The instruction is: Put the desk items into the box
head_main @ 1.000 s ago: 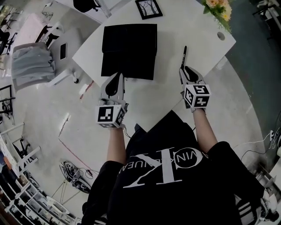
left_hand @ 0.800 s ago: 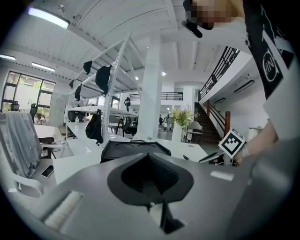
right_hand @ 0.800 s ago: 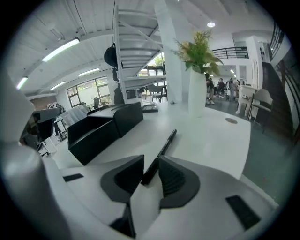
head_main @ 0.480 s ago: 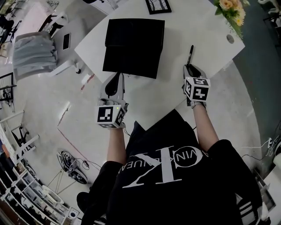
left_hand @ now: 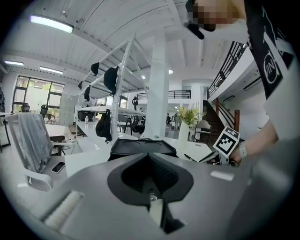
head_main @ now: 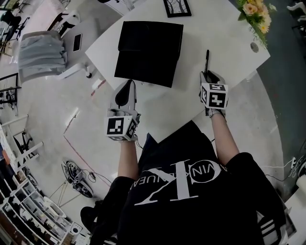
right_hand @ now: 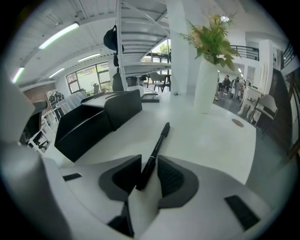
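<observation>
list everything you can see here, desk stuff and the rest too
desk: one, white, carrying the items
box: one, black, left part of the desk
pen: one, black, lying right of the box, near end in the right claw
picture frame: one, black, far edge of the desk
flowers: one bunch, yellow and orange, far right corner
vase: one, white, holding the flowers
cable hole: one, grey, near the flowers
chair: one, grey, left of the desk
phone: one, dark, white surface beside the chair
left claw: white and black, jaws together, empty, before the box
right claw: white and black, jaws closed on the pen
</observation>
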The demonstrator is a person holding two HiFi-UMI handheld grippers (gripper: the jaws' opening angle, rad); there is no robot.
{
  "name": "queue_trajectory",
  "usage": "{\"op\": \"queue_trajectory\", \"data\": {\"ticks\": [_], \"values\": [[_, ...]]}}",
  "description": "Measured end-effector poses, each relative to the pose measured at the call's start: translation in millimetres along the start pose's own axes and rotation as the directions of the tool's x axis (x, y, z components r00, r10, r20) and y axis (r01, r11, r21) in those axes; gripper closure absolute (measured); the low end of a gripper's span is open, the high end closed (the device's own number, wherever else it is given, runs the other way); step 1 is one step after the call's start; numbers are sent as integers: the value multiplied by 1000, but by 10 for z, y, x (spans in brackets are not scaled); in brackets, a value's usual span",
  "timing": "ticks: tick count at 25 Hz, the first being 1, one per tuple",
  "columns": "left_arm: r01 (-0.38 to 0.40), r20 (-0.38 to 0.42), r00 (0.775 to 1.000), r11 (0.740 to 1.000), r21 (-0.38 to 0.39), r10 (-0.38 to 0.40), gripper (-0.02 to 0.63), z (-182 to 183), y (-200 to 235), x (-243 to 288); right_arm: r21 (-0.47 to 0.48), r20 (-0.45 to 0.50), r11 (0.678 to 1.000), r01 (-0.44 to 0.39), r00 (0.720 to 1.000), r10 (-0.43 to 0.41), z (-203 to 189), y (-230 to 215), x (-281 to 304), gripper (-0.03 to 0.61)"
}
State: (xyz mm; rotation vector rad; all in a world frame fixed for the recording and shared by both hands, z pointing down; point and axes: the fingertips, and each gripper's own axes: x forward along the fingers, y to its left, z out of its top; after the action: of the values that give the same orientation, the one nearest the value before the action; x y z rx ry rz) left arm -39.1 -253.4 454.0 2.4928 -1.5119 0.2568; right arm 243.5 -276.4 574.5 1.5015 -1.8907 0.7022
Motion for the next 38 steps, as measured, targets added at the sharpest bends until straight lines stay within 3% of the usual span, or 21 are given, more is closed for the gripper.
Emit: {"op": "queue_trajectory", "data": {"ticks": [3, 6, 13, 25, 38], "values": [[-15, 0, 1000, 1000, 0, 15, 603, 2, 4, -14, -23, 0, 1000, -6, 1000, 6, 1, 3, 6, 480], [-22, 2, 1000, 1000, 5, 22, 603, 15, -16, -29, -31, 4, 999, -13, 1000, 13, -5, -6, 11, 522], [-52, 9, 999, 999, 0, 52, 603, 41, -40, -104, -17, 30, 998, -57, 998, 58, 40, -4, -8, 523], [-133, 28, 991, 991, -18, 134, 603, 39, 142, -300, -107, 142, 981, -162, 974, 177, 573, 367, -182, 523], [-81, 40, 996, 996, -24, 82, 603, 80, 466, -200, -262, 199, 934, -244, 933, 300, 1058, 1046, -286, 523]]}}
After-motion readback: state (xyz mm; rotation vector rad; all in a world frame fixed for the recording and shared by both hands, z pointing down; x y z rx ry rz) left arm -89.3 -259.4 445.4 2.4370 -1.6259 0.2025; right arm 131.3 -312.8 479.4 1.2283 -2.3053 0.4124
